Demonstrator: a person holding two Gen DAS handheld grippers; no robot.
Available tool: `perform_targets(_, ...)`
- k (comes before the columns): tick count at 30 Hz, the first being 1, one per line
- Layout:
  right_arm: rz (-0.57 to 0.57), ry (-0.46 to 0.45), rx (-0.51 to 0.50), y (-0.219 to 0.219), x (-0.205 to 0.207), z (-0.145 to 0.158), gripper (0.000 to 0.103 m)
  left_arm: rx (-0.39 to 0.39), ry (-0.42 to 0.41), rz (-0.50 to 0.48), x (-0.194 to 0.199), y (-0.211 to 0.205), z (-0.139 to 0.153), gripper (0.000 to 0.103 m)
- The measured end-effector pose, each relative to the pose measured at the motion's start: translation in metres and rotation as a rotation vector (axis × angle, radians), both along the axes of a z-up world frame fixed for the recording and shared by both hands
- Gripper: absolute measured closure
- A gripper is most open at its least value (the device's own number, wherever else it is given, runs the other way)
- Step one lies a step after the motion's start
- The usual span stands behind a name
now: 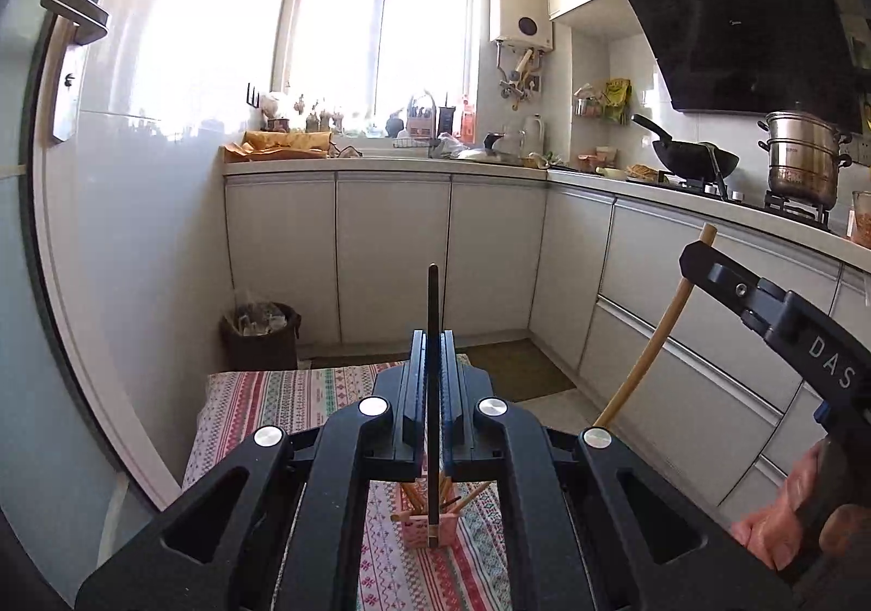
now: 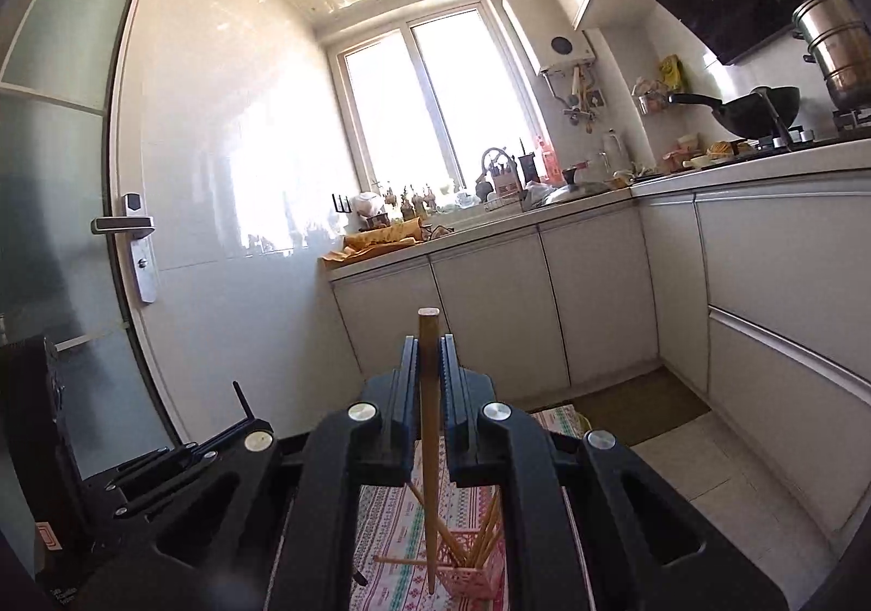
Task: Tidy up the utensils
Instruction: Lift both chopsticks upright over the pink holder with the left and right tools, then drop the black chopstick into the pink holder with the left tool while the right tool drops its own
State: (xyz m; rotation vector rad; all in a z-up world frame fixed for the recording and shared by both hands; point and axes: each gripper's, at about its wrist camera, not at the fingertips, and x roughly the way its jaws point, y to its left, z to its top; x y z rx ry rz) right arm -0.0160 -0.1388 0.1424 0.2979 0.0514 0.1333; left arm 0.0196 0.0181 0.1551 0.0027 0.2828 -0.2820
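Now my left gripper (image 1: 434, 339) pinches one dark thin chopstick (image 1: 433, 306), my right gripper (image 2: 430, 347) one pale wooden chopstick (image 2: 429, 339), above the pink plastic basket (image 2: 474, 570). Next I sort them apart.

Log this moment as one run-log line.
left gripper: shut on dark chopstick | right gripper: shut on wooden chopstick | pink holder: below, on patterned cloth

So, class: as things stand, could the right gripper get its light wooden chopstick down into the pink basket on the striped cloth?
Probably yes. The right gripper holds the light wooden chopstick upright above the pink basket, with nothing between them; the chopsticks already leaning inside leave room.
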Motion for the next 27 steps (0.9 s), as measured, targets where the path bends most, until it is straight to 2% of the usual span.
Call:
perform_targets(11,-0.019,0.041,-0.011,0.005,0.103,-0.062,0.095,-0.040,0.095,0.022,0.096,-0.011,-0.062,0.100)
perform_targets(16,0.019,0.082,0.000,0.012,0.129,-0.094,0.095,-0.042,0.139,0.036,0.121,-0.012,-0.092,0.098)
perform_targets(17,0.025,0.098,0.001,0.013,0.131,-0.100,0.095,-0.044,0.148,0.047,0.122,-0.011,-0.098,0.096)
perform_targets(18,0.025,0.107,0.003,0.014,0.130,-0.104,0.092,-0.045,0.153,0.062,0.122,-0.009,-0.101,0.085)
perform_targets(19,0.019,0.107,0.008,0.013,0.127,-0.105,0.092,-0.046,0.149,0.068,0.119,-0.009,-0.101,0.078)
perform_targets(23,-0.029,0.093,0.014,0.006,0.106,-0.086,0.091,-0.033,0.085,0.097,0.099,-0.006,-0.073,0.073)
perform_targets(25,-0.059,0.089,0.026,-0.002,0.091,-0.074,0.088,-0.022,0.055,0.117,0.085,-0.005,-0.058,0.067)
perform_targets(27,-0.092,0.101,0.028,-0.008,0.074,-0.065,0.073,-0.019,0.037,0.137,0.069,-0.002,-0.045,0.062)
